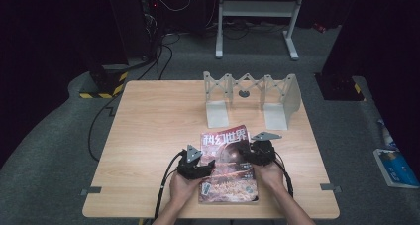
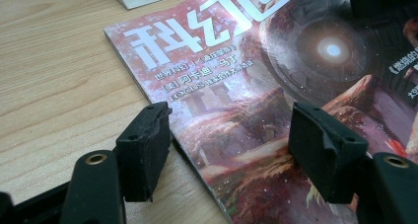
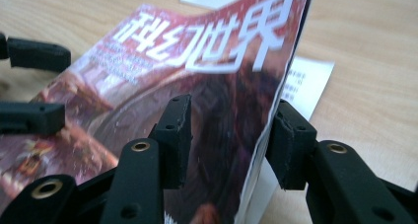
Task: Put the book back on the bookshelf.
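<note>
Dim room, lit wooden worktop (image 1: pixel 148 136).
Grey carpet floor (image 1: pixel 49 150), dark walls, white metal frame (image 1: pixel 257 9) behind, hazard-striped base (image 1: pixel 101 84) back left, cables on floor.

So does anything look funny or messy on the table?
Yes. The magazine doesn't lie flat: its right-hand cover edge is lifted and curled up between the jaws of the right gripper, with a white page showing underneath. It also sits slightly crooked on the table. Nothing is spilled or torn.
</note>
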Demonstrator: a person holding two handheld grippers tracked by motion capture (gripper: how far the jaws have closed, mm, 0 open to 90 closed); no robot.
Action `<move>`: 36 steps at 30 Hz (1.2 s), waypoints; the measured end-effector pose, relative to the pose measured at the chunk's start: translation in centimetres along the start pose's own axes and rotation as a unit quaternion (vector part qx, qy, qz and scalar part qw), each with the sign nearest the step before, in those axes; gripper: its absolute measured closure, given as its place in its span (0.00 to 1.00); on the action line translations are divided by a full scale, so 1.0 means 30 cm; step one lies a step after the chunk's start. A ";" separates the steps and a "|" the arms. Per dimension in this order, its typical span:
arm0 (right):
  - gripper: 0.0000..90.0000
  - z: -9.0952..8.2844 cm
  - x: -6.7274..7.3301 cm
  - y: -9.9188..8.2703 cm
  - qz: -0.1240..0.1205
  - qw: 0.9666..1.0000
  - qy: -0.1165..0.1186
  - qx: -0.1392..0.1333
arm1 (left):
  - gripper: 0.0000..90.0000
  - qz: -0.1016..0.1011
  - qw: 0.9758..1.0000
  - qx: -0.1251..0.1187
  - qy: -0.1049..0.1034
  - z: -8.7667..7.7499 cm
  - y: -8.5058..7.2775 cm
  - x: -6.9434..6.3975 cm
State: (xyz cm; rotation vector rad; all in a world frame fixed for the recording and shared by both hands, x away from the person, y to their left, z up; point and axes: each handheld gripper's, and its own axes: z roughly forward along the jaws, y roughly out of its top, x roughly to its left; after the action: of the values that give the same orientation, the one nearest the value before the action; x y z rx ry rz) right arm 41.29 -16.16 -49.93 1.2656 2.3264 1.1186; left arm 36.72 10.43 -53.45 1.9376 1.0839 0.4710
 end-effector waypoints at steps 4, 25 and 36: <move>0.64 0.001 -0.019 -0.017 0.018 1.000 0.015 0.011 | 0.36 0.000 1.000 0.000 0.001 0.000 0.000 -0.001; 0.68 0.004 -0.021 0.013 0.032 0.998 0.042 0.023 | 0.36 -0.005 1.000 -0.001 0.003 0.002 0.000 -0.005; 0.78 0.004 -0.024 0.009 0.006 0.999 0.028 0.031 | 0.35 0.003 1.000 -0.005 0.007 0.002 -0.001 -0.010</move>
State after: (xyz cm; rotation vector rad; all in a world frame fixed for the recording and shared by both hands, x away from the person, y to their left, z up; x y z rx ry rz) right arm 41.95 -16.59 -49.91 1.2873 2.4155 1.1057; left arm 36.58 10.17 -53.49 1.9321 1.0822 0.4944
